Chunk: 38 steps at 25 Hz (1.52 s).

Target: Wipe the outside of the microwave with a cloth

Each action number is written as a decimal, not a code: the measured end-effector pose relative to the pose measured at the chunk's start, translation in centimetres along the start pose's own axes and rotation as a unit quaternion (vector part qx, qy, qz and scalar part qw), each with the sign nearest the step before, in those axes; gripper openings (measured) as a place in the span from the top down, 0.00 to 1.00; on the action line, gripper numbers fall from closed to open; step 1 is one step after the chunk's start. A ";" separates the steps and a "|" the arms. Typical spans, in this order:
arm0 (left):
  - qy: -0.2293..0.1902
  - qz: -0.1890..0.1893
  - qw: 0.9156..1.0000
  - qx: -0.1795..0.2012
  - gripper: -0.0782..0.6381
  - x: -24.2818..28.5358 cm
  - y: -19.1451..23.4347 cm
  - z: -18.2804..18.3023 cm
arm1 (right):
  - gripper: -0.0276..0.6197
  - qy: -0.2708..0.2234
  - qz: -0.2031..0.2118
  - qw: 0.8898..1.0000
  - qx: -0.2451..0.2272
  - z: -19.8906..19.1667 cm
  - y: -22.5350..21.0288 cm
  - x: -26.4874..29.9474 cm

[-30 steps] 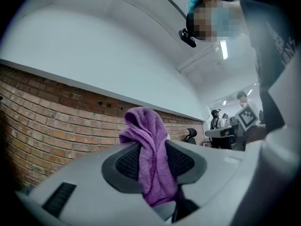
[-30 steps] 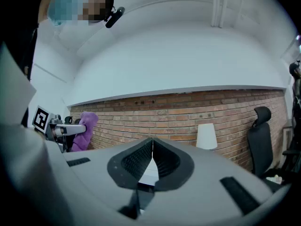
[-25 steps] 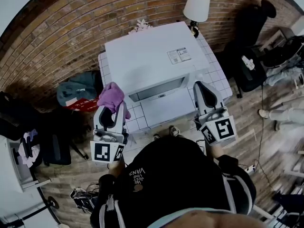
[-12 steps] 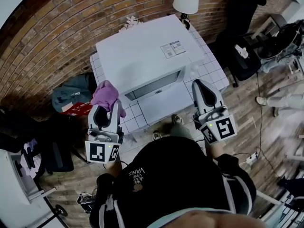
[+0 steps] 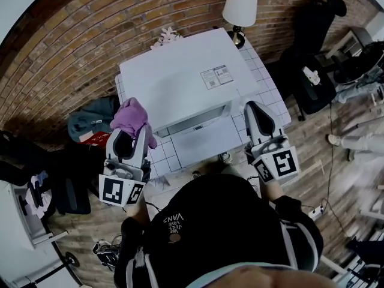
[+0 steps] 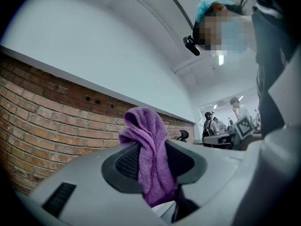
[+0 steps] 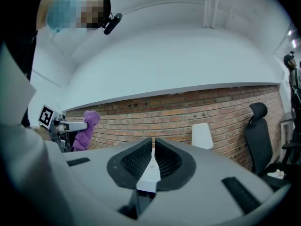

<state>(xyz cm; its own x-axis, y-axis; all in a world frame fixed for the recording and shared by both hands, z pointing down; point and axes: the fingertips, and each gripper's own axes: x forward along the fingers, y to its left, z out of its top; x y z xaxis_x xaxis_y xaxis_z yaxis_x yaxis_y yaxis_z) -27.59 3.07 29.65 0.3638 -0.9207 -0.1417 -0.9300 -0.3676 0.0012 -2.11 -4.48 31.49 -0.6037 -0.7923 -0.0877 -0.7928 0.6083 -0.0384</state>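
The left hand-held gripper [image 5: 137, 137], pinching a fluffy purple cloth [image 5: 131, 116], is hovering just beside the boxy white microwave's [image 5: 180, 83] left wall.

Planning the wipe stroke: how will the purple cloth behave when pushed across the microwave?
Probably floppy: the purple cloth slumps over itself above the left gripper. Its fuzzy pile should drag, not slide, on the microwave; the loose top may fold under.

Left hand-held gripper [image 5: 133, 135] grips purple cloth [image 5: 132, 116] — beside white microwave [image 5: 180, 80].
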 end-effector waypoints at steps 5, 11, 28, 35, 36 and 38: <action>-0.006 -0.002 1.000 -0.002 0.69 3.1 -0.6 0.7 | 0.95 -0.011 0.032 0.999 0.011 0.6 -2.1 2.2; 0.010 0.002 1.000 0.015 0.69 7.1 -1.4 0.9 | 0.95 0.002 0.058 0.998 0.003 -0.1 -5.1 4.5; 0.139 -0.061 0.987 0.057 0.69 22.5 -5.9 -2.4 | 0.95 0.007 0.113 0.993 0.021 -0.5 -13.3 7.0; 0.231 -0.091 0.963 0.104 0.69 28.6 -6.7 -5.6 | 0.95 0.013 0.121 0.992 0.032 -1.2 -15.4 6.6; 0.247 -0.097 0.958 0.111 0.69 29.4 -6.8 -6.2 | 0.95 0.013 0.123 0.992 0.033 -1.3 -15.6 6.5; 0.276 -0.107 0.947 0.124 0.69 30.9 -6.8 -7.5 | 0.95 0.012 0.125 0.992 0.034 -1.3 -15.9 6.3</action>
<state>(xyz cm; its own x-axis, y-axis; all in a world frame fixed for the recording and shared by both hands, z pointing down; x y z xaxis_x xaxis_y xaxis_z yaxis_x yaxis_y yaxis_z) -9.58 -23.87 32.73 0.4538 -0.7822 0.4268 -0.7908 -0.5743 -0.2117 6.59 -19.26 32.81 -0.7827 -0.6172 -0.0801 -0.6115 0.7866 -0.0853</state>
